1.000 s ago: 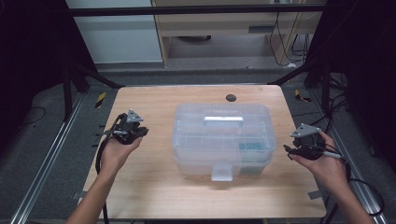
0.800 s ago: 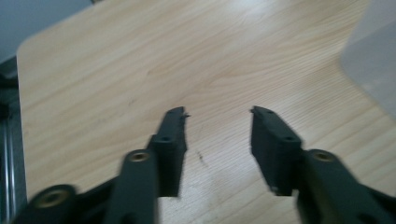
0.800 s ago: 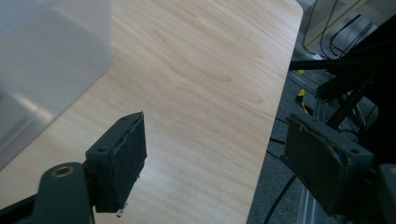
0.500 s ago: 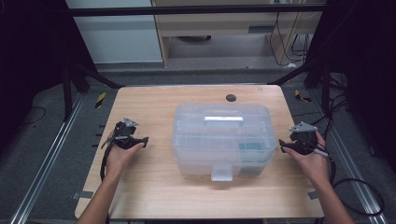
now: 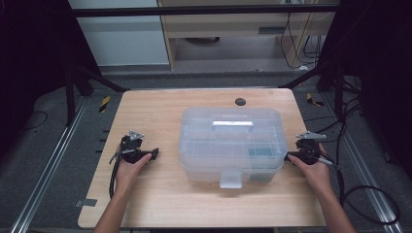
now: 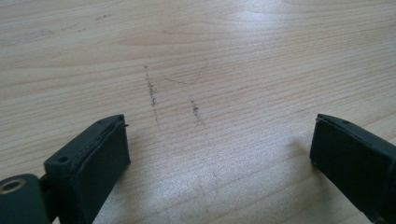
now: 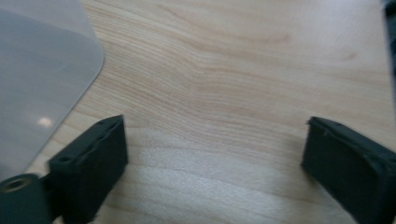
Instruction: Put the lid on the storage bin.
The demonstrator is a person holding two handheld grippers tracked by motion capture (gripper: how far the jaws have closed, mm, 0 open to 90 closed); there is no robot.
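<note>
A clear plastic storage box (image 5: 231,141) with a closed lid, a handle and a front latch sits in the middle of the wooden table (image 5: 160,111). My left gripper (image 5: 132,148) rests low on the table to the box's left, and its jaws have just been opening. In the left gripper view they stand wide over bare scratched wood (image 6: 187,93) with nothing between them (image 6: 219,144). My right gripper (image 5: 305,148) is low at the box's right end, jaws also just opened, nothing between them (image 7: 215,149). A box corner (image 7: 42,79) shows at the left of the right gripper view.
A small dark round hole (image 5: 240,102) lies near the table's far edge. Metal rails (image 5: 58,145) run along both sides of the table, with cables (image 5: 369,204) on the floor at right. A cabinet (image 5: 233,24) stands beyond the table.
Both hands have sunk from above the table down to its surface, each beside the box. Each gripper has drifted a little toward the near edge.
</note>
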